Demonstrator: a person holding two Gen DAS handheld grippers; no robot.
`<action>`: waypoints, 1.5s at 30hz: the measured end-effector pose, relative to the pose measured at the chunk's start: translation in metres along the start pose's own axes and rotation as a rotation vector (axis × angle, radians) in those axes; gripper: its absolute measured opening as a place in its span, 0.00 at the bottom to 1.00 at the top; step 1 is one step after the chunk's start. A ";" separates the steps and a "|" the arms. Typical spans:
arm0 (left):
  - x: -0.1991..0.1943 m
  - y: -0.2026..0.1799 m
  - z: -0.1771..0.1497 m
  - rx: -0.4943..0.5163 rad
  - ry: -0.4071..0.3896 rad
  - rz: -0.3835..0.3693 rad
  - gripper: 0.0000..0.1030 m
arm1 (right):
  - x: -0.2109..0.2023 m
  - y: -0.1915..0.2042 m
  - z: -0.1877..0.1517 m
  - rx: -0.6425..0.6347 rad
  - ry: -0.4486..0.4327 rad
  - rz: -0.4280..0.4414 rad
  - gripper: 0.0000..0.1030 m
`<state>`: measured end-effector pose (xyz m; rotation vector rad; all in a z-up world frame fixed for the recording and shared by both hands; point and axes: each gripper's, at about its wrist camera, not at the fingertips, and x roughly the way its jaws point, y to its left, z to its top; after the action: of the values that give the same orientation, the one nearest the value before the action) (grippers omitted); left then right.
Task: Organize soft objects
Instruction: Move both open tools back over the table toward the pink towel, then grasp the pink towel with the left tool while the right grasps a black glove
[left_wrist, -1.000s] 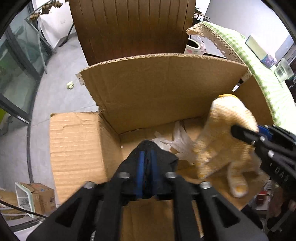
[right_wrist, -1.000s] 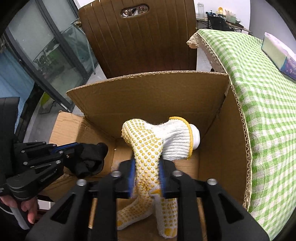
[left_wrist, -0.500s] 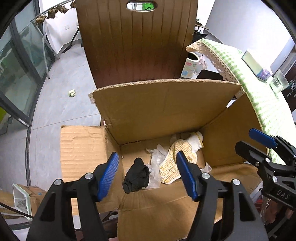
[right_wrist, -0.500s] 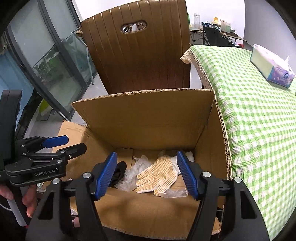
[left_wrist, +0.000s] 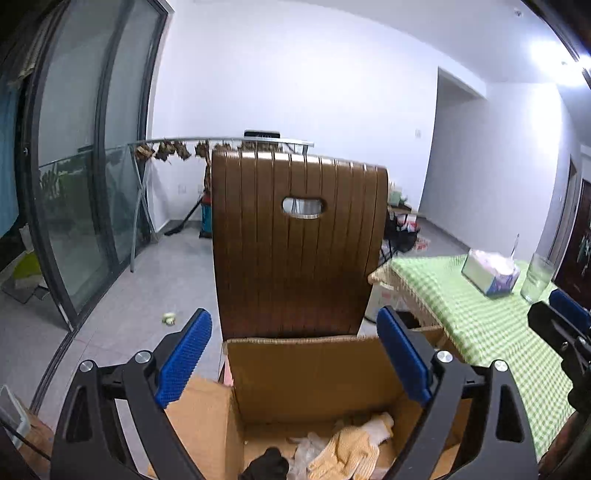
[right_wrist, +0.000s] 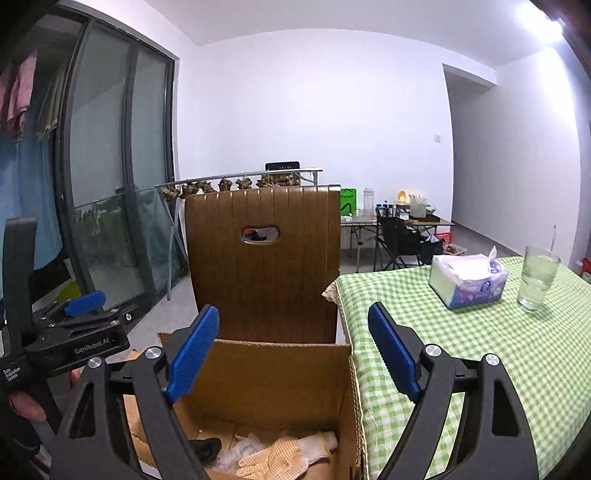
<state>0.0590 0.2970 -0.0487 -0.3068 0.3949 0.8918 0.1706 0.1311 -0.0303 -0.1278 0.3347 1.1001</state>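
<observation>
- Left wrist view: left hand-held gripper raised above the cardboard box, pointing forward and slightly down; jaws wide and opening, nothing between the blue pads; tips frame the brown chair back
- Same view: box open at the top, rear flap upright against the chair; on its floor a black glove at the near edge, a clear plastic glove just beside it, a yellow-dotted knit glove to the right, touching the plastic one
- Same view: right hand-held gripper enters from the right edge, over the green checked surface; tissue box and glass stand on that surface
- Right wrist view: right hand-held gripper also held above the box, aimed forward and a little down; jaws spread and opening, empty; box sits tight against the edge of the surface
- Same view: knit glove lies flat on the box floor, cuff toward the right wall; plastic glove and black glove to its left
- Same view: left hand-held gripper at the left edge, well apart from the box contents; fingers of a person's hand wrapped on its handle
</observation>
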 end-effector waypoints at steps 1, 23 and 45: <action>0.000 0.001 0.000 -0.005 0.005 -0.001 0.85 | 0.000 0.000 -0.002 0.000 0.013 -0.006 0.77; -0.041 -0.171 -0.023 0.192 0.038 -0.505 0.86 | -0.195 -0.102 -0.042 0.254 0.004 -0.658 0.81; -0.180 -0.354 -0.140 0.566 0.179 -1.087 0.86 | -0.451 -0.101 -0.144 0.598 0.009 -1.336 0.84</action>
<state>0.2121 -0.0950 -0.0574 -0.0410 0.5398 -0.3243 0.0469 -0.3367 -0.0243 0.1727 0.4590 -0.3399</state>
